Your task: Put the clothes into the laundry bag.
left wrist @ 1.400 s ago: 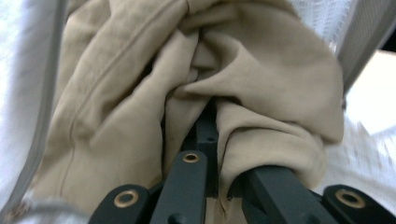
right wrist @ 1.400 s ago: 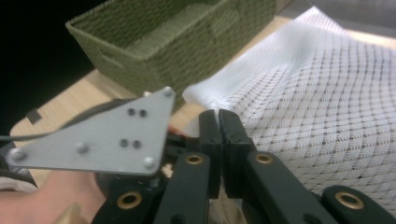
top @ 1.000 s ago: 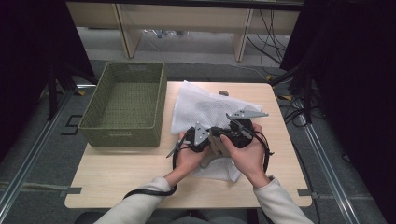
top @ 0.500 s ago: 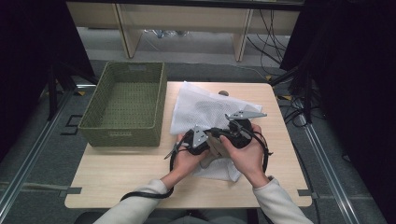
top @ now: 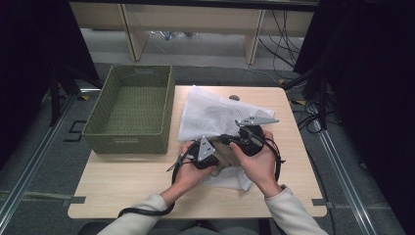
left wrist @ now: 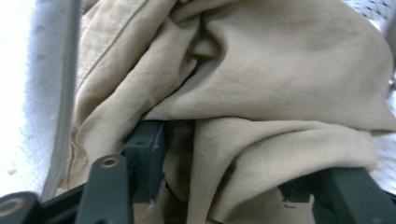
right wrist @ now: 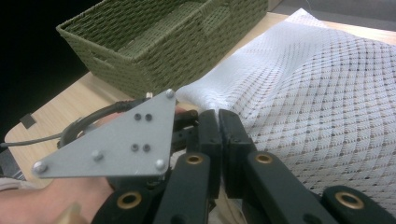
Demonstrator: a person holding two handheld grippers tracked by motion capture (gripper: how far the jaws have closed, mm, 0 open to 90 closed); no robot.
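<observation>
A white mesh bag lies on the wooden table, with a crumpled tan cloth at its near edge between the two hands. My left gripper points right into the cloth. In the left gripper view its jaws stand apart after just opening, and the tan cloth is bunched loosely between them. My right gripper is shut, its fingertips pinching a fold at the mesh bag's edge. The grey plate beside it belongs to the left gripper.
A green woven basket stands on the left part of the table, and its corner lies beyond the left gripper in the right gripper view. Bare wood lies in front of the basket. Cables trail off the table's near edge.
The left gripper has edged slightly left and toward the person. The right hand and the mesh bag have stayed put.
</observation>
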